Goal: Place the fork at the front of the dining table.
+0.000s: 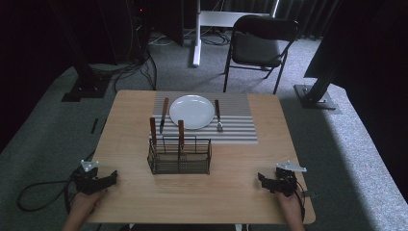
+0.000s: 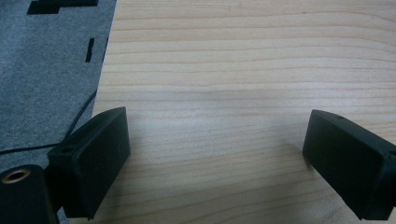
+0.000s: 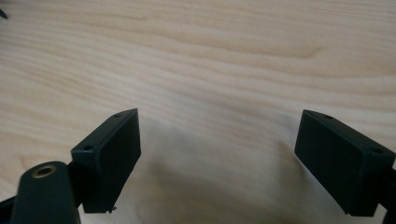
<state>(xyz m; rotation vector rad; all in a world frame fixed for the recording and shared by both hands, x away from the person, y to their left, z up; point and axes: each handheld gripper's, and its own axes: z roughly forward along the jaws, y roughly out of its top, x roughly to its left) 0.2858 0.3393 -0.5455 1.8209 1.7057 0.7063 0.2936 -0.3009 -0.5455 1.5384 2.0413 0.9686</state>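
A black wire caddy [image 1: 179, 156] stands mid-table with two wooden-handled utensils [image 1: 181, 133] upright in it. Behind it a white plate [image 1: 191, 111] lies on a striped placemat [image 1: 235, 122], with a wooden-handled knife [image 1: 163, 114] to its left and a fork [image 1: 218, 116] to its right. My left gripper [image 1: 111, 179] rests at the table's near left edge, open, nothing between its jaws [image 2: 215, 154]. My right gripper [image 1: 262, 182] sits at the near right, also open and empty [image 3: 217, 158] over bare wood.
The wooden table [image 1: 240, 163] has bare room in front of the caddy. A black folding chair [image 1: 257, 45] stands beyond the far edge. Grey carpet [image 2: 46, 70] and cables lie left of the table; black stands flank it.
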